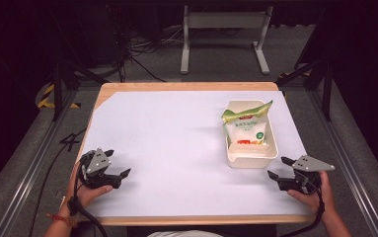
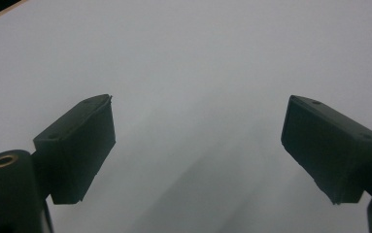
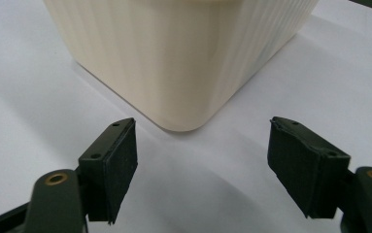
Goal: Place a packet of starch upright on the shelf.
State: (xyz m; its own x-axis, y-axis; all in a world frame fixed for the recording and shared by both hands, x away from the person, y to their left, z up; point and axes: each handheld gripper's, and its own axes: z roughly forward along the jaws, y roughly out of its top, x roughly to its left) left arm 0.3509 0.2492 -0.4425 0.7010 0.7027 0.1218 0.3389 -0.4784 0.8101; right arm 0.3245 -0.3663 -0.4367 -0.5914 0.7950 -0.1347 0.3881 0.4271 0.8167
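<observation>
Right gripper [image 1: 280,168]: jaws spread wide, nothing between them. It sits low over the counter [image 1: 176,148] at the near right, held in the person's right hand [image 1: 315,193], grey three-cornered plate on top. Jaws point toward the near corner of the cream bin [image 1: 270,154], close to it but not touching. In the right gripper view the gripper [image 3: 203,165] is open, and the bin's [image 3: 183,53] rounded, ribbed corner sits just ahead of the gap, roughly centred between the pads.

Left gripper [image 1: 116,164]: jaws also spread, empty. It is held in the left hand [image 1: 85,192] at the near left of the counter, well apart from the bin. In the left gripper view the gripper [image 2: 198,141] has both pads wide apart over bare white surface, with a sliver of wooden edge at the top left corner.

Snack bag [image 1: 245,129]: lies inside the bin, white body with a green top edge and a red mark near each end. Its green top end rests up over the bin's far rim, tilted. The bin stands on the right half of the counter, long axis running away from the person.

Counter: white sheet over a wooden top, wood showing along the far and near edges. Cables trail from both grippers off the near edge.
</observation>
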